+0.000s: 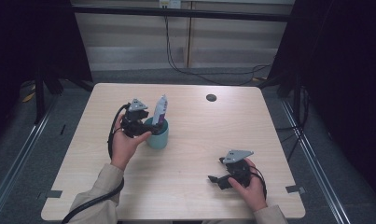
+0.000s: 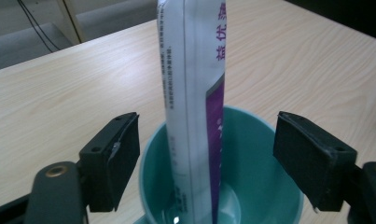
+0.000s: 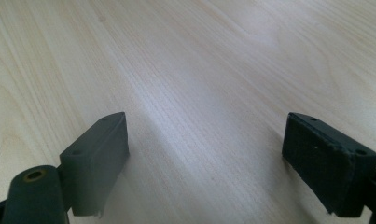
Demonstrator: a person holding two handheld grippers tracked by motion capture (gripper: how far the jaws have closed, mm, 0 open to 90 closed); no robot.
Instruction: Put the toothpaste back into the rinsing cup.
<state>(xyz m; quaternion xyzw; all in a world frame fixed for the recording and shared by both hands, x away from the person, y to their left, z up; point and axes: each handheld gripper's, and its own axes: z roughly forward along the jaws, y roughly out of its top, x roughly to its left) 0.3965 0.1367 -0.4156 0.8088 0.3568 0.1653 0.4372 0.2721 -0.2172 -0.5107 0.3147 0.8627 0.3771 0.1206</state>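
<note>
A teal cup (image 1: 158, 135) stands on the wooden table (image 1: 199, 126), left of centre. A white and purple tube (image 1: 159, 110) stands upright inside it, leaning on the rim. My left gripper (image 1: 150, 125) is at the cup's left rim, open, its jaws spread wide on both sides of the tube (image 2: 195, 102) and above the cup (image 2: 251, 186) without touching either. My right gripper (image 1: 217, 179) rests low near the table's front right, open, with bare wood (image 3: 199, 102) between its jaws.
A small dark round hole (image 1: 211, 97) lies in the tabletop near the far edge. Cables (image 1: 185, 70) run across the floor behind the table. Dark stands flank the table on both sides.
</note>
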